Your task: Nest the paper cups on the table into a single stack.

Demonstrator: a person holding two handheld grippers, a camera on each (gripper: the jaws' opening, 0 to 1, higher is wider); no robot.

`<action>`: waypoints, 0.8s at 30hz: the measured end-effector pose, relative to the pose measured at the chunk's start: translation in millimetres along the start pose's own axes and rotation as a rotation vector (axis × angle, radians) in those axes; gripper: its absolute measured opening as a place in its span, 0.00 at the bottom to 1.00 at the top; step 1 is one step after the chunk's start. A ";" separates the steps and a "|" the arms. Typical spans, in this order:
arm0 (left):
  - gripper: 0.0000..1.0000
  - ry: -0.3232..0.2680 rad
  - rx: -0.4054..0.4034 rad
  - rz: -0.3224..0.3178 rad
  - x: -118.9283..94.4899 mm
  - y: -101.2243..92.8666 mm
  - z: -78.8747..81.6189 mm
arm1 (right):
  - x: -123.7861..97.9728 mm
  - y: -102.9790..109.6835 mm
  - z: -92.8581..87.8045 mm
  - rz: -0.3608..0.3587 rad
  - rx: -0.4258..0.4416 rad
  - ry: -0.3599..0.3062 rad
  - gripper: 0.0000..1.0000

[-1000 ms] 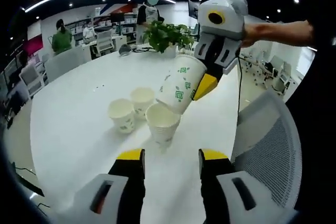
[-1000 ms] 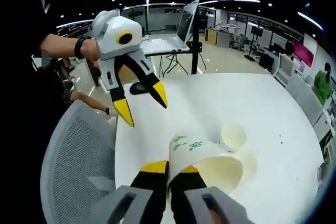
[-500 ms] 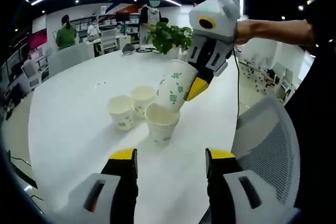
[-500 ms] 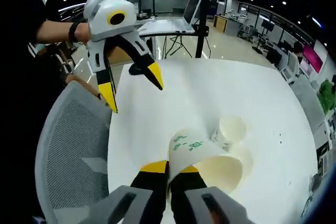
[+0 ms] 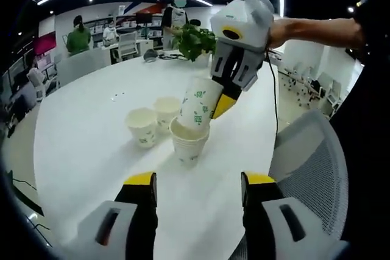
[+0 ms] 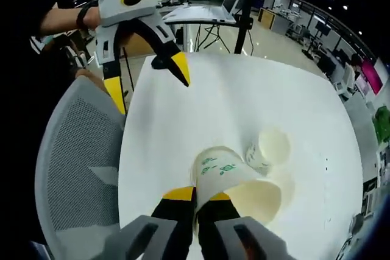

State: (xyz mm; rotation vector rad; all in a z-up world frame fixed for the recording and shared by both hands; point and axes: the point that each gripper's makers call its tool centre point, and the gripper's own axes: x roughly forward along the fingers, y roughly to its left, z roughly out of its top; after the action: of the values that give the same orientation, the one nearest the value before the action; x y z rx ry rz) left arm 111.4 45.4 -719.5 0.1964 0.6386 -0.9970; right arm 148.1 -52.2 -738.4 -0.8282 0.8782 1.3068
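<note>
Lowering a white paper cup with green printed marks (image 5: 198, 101) into another, the right tongs (image 5: 220, 103) pinch its rim wall between yellow-tipped jaws, tilted over the white round tabletop (image 5: 91, 150). The held cup's base sits just inside the mouth of a standing white paper cup (image 5: 187, 144) directly beneath the right tongs, so the nesting looks begun but not seated; from this angle I cannot tell how deep it has gone.

In the right gripper view the same held cup (image 6: 234, 184) rises between the closed jaws of the right tongs (image 6: 196, 196), its open mouth facing away.

The left tongs (image 5: 194, 181) stand wide apart and empty, just short of the receiving cup. In the right gripper view the left tongs (image 6: 146, 80) hang spread above the near table edge, beside a grey mesh office chair (image 6: 79, 168).

Two more white paper cups are left: one (image 5: 142, 127) to the left beyond the left tongs, another (image 5: 166, 111) just behind it, near the receiving cup. By my judgement the first pairing is underway, and both loose cups remain to be stacked.
</note>
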 end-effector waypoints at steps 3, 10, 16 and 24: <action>0.54 -0.001 -0.003 0.001 -0.2 -0.6 0.3 | 0.8 1.9 1.1 0.003 -0.010 0.013 0.00; 0.53 0.001 -0.004 0.006 -2.1 0.8 -1.2 | 3.3 2.7 -3.2 0.018 -0.028 0.055 0.00; 0.53 0.001 0.003 0.010 -2.2 2.2 -0.7 | 6.7 -2.4 -2.4 0.019 -0.087 0.112 0.00; 0.52 -0.003 0.006 0.022 -4.0 7.3 -1.8 | 11.1 -1.5 -2.8 0.038 -0.150 0.179 0.00</action>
State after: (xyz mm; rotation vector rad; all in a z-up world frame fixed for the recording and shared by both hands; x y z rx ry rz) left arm 115.2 53.0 -719.5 0.2067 0.6293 -0.9778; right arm 150.0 -50.0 -749.5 -1.0632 0.9479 1.3596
